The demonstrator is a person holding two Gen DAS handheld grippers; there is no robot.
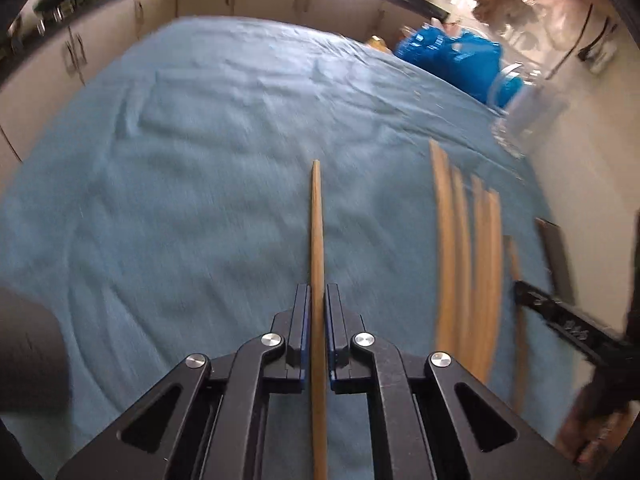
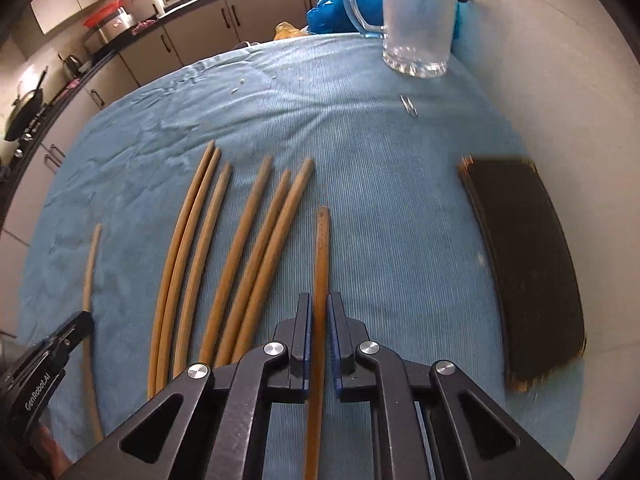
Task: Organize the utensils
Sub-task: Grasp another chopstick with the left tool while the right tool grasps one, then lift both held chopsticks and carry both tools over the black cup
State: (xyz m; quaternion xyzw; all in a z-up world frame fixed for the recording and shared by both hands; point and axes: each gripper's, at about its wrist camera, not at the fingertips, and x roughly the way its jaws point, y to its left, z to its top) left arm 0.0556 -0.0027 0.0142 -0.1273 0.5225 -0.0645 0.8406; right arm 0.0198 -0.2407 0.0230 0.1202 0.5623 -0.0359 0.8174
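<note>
My left gripper (image 1: 318, 292) is shut on a wooden chopstick (image 1: 317, 220) that points forward above the blue cloth (image 1: 200, 160). My right gripper (image 2: 319, 302) is shut on another wooden chopstick (image 2: 321, 248), close over the cloth. Several loose chopsticks (image 2: 240, 248) lie side by side on the cloth left of the right gripper; they also show in the left wrist view (image 1: 468, 256). A clear glass mug (image 2: 416, 16) stands upright at the far right of the table, blurred in the left wrist view (image 1: 528, 112).
A dark flat mat (image 2: 528, 264) lies on the cloth at the right, by the white wall. A small metal clip (image 2: 409, 106) lies in front of the mug. A blue plastic bag (image 1: 452, 56) sits beyond the table's far edge. Kitchen cabinets (image 1: 120, 32) run behind.
</note>
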